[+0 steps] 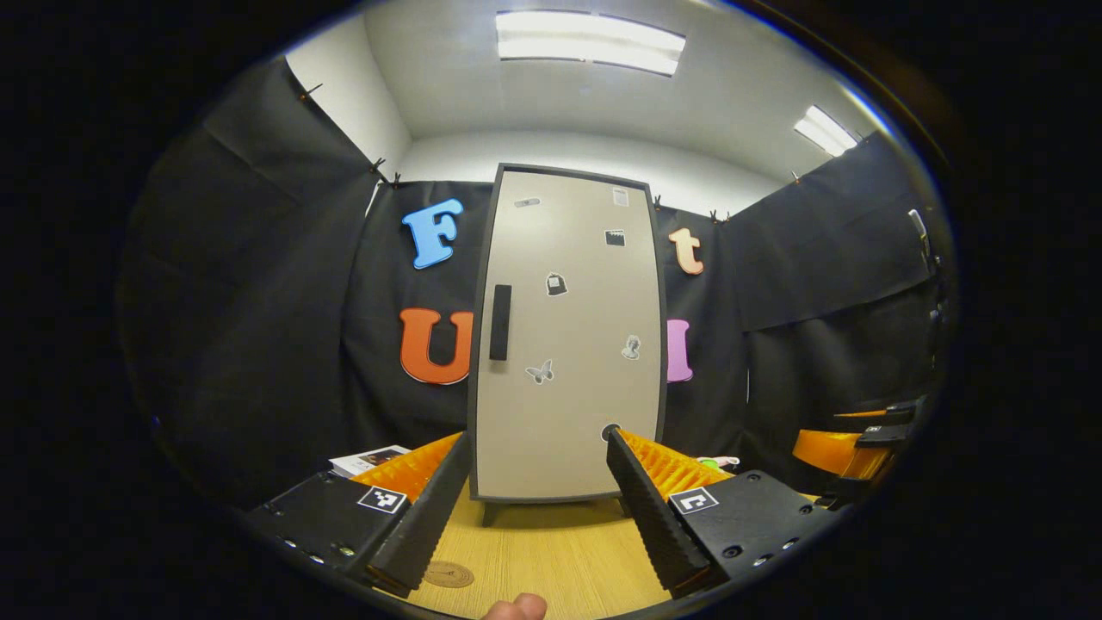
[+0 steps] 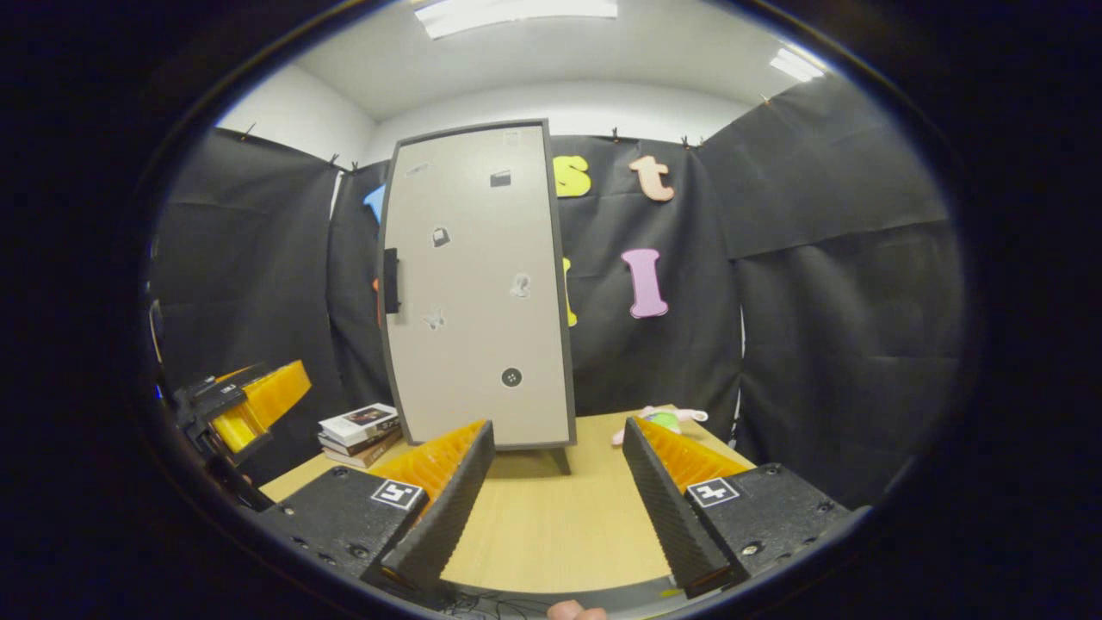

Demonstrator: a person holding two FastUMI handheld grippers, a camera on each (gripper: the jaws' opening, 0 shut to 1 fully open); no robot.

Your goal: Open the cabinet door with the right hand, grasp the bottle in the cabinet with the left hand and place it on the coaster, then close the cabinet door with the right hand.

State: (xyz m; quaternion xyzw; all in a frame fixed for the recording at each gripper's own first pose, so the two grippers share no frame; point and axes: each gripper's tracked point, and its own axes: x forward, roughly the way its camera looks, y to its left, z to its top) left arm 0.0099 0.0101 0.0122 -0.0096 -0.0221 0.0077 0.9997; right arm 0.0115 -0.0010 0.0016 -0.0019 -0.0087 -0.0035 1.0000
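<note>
Nearest in the left gripper view, the left gripper (image 1: 538, 499) is released, its fingers spread wide over the wooden tabletop (image 1: 551, 551), level and aimed squarely at the cabinet door (image 1: 568, 344). The coaster (image 1: 448, 574) lies on the tabletop just beside its left finger. In the right gripper view, the right gripper (image 2: 555, 499) is likewise released and empty, held low and level above the tabletop (image 2: 551, 525), well apart from the cabinet door (image 2: 478, 293). Farther back the door is shut, so the bottle inside cannot be seen. The dark handle (image 2: 392, 281) sits on the door's left edge, left of the right gripper's axis; a straight advance would probably meet flat panel, not handle. The cabinet stands on small legs, so a hard pull may drag or tip it. The door's swing may sweep toward the left gripper waiting in front. A stack of books (image 2: 360, 428) lies left of the cabinet, a small toy (image 2: 661, 419) to its right.
</note>
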